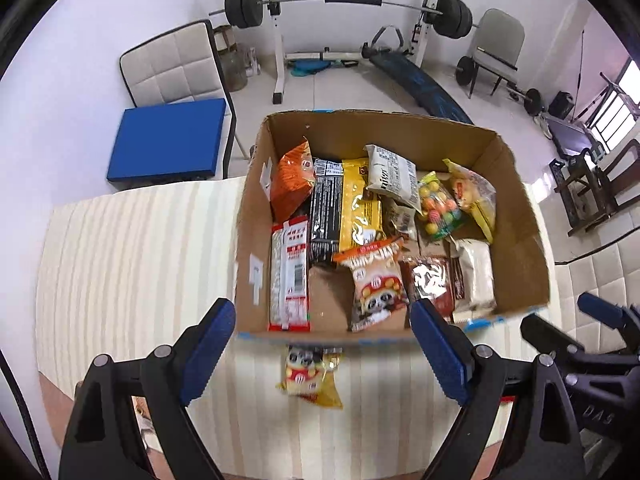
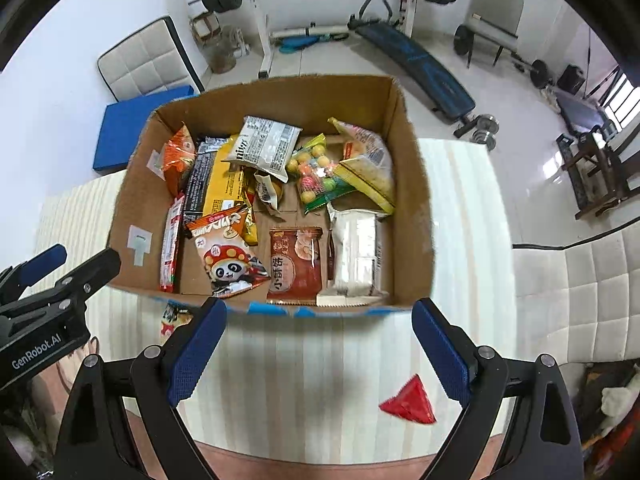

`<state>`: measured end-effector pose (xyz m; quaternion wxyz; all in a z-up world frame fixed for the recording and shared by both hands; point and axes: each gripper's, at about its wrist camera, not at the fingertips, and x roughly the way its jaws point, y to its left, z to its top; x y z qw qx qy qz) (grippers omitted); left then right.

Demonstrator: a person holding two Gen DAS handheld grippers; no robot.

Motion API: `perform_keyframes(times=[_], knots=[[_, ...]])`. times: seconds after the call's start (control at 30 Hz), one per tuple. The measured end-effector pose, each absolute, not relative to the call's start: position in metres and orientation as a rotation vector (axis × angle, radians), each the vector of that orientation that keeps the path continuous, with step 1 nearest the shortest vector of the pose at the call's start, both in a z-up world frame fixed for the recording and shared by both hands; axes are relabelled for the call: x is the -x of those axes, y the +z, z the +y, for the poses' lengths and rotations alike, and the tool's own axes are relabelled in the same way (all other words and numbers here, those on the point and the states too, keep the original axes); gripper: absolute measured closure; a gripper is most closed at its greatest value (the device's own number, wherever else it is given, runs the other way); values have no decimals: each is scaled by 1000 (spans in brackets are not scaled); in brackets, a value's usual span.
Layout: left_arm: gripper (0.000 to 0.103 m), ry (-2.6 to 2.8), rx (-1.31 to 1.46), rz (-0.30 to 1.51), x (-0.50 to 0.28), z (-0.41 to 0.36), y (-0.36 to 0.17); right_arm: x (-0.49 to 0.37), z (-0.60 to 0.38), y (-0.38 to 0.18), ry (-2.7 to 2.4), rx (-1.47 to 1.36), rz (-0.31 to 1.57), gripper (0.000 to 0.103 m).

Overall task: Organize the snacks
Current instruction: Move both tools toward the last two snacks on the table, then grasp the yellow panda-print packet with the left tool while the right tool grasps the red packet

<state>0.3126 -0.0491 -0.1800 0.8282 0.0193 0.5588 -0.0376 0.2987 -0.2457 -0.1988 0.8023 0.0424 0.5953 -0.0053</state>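
Hovering above the striped surface [image 1: 120, 248], the left hand-held gripper [image 1: 322, 354] is held with its blue pads spread wide and nothing between them; the right hand-held gripper [image 2: 316, 350] is likewise held wide apart and empty. Just ahead of both, an open cardboard box [image 2: 412, 200] is seen, filled with snack packets. A panda-printed packet [image 1: 310, 376] is left lying on the surface between the left hand-held gripper's fingers and just short of the box's near wall. A red triangular packet [image 2: 410, 402] is seen on the surface near the right finger of the right hand-held gripper, apart from the box.
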Motion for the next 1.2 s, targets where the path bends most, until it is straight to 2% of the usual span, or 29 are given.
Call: perform_keyframes(times=[0.27,0.6,0.7,0.9,1.2], knots=[[13,-79,-20,1095,-264,-43,-145,-252,-242,-155,-11,-81,1181,7],[13,-97,16,1072,-232,-38,-125,-213,-238,-128,13,-150,1135,7],[0,-127,52,1093,-231,-36,-133,-209,-243,-130,19,-203,1141,5],[0,-84,45,1176,-242,-30,-181,-208,-285,-172,-43,-367,1213,5],[0,16,48,1380,-264,-19,-282,-205,-361,-298,-200,-578,1436,5]])
